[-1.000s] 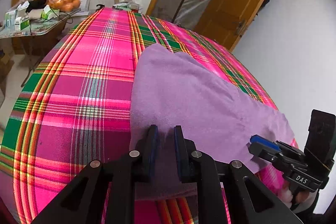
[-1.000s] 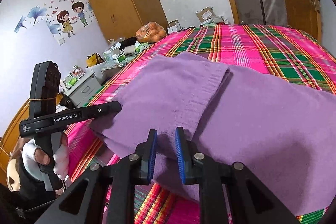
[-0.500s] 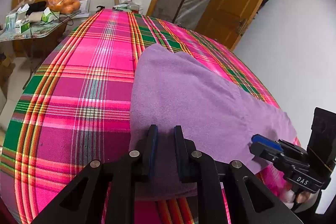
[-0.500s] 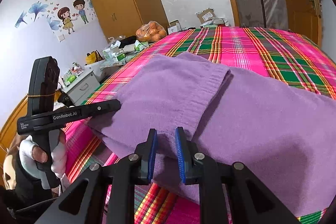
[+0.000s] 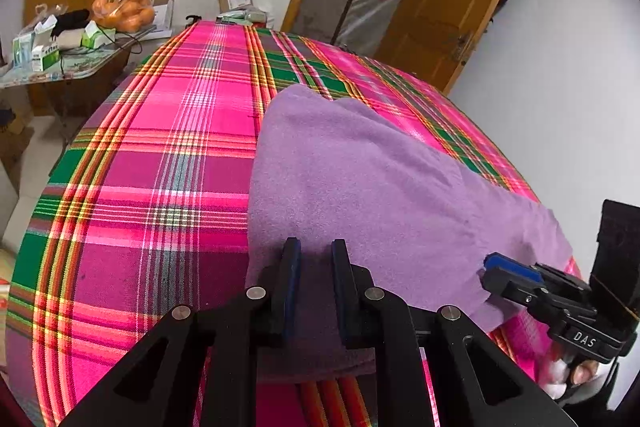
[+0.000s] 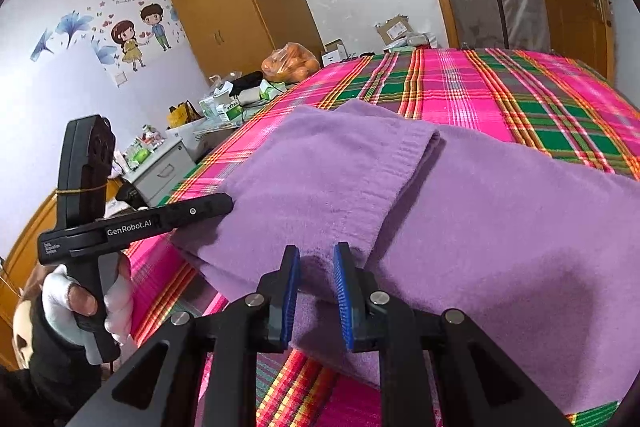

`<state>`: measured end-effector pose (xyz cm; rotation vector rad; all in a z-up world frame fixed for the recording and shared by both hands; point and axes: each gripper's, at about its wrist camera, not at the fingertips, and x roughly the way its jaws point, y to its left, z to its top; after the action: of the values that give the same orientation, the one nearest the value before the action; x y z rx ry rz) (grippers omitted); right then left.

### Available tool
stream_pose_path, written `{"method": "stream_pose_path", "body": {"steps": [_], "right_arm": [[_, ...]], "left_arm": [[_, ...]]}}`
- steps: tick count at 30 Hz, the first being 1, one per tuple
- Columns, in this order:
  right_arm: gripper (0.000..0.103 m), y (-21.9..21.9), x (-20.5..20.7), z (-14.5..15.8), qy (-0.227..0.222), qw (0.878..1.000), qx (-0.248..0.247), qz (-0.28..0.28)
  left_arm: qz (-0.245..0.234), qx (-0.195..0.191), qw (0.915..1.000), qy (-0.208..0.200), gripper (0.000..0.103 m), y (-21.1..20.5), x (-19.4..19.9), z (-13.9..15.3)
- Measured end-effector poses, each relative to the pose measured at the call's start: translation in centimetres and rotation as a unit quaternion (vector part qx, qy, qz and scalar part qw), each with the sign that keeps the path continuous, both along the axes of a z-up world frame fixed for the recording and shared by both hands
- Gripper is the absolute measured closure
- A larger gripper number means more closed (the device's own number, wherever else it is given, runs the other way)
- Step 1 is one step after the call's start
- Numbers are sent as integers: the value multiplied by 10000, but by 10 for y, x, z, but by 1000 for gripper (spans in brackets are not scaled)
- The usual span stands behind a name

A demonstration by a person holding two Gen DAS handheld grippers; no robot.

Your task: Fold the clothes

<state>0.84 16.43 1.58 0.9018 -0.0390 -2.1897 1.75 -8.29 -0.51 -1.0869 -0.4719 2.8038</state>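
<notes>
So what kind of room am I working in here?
Most likely a home bedroom: the purple garment lies on a bed under a plaid cover, with a wooden wardrobe and cartoon wall stickers nearby.

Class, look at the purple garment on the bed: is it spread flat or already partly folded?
Partly folded. In the right wrist view one ribbed-edged layer of the purple garment lies doubled over another, on the plaid bedspread.
</notes>
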Motion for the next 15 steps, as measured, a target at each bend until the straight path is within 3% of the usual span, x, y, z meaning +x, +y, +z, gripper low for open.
{"method": "stream_pose_path", "body": {"steps": [10, 15], "right_arm": [[85, -1, 2, 2, 62, 9999, 83, -134], [85, -8, -3, 20, 39, 9998, 138, -159]], "left_arm": [[97, -474, 9988, -38, 87, 10, 0, 5], [30, -653, 9978, 130, 87, 13, -7, 18]]}}
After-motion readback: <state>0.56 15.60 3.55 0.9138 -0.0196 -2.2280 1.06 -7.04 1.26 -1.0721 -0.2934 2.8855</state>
